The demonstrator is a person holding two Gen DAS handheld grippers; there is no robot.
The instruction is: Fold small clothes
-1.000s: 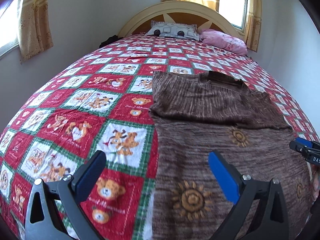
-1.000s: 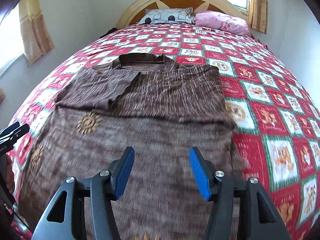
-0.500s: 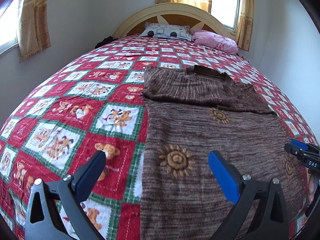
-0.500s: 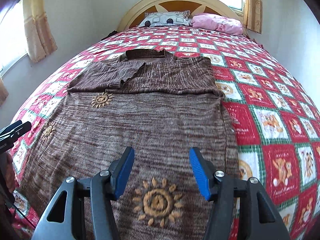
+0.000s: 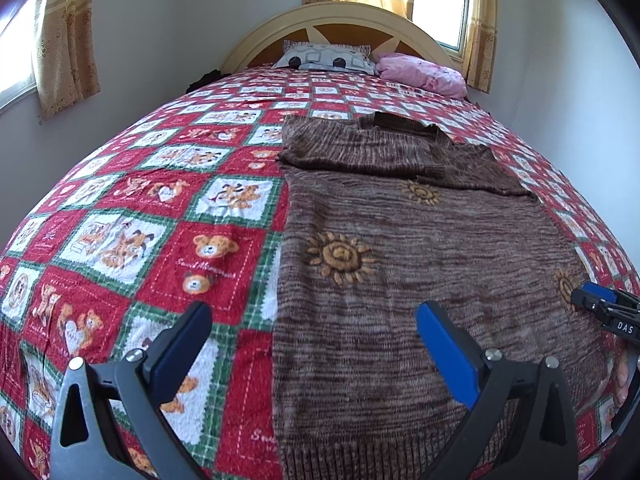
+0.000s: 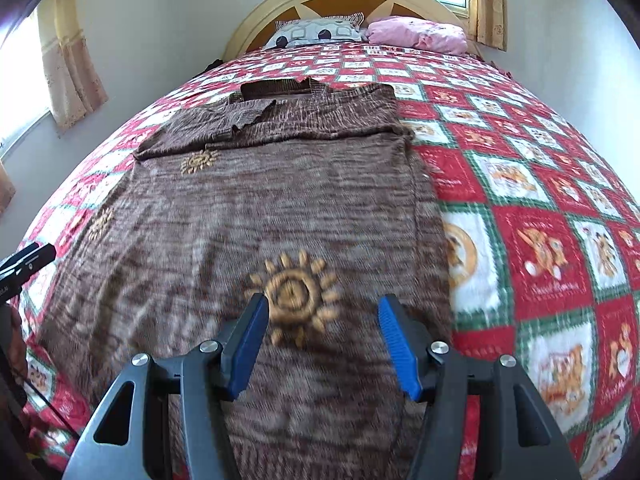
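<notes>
Two grippers, left and right, agape, empty | brown knitted sun-patterned sweater, sleeves folded | step: reaching hem | next: pinch hem corners, fold toward collar

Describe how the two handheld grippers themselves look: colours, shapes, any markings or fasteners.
Both the left gripper and the right gripper have dark grey plastic arms with triangular cut-outs, silver round screw heads at the joints, and flat blue pads on the fingers. The right gripper's pads look ribbed. In the left wrist view, white letters "DAS" show on the side of the right gripper.
</notes>
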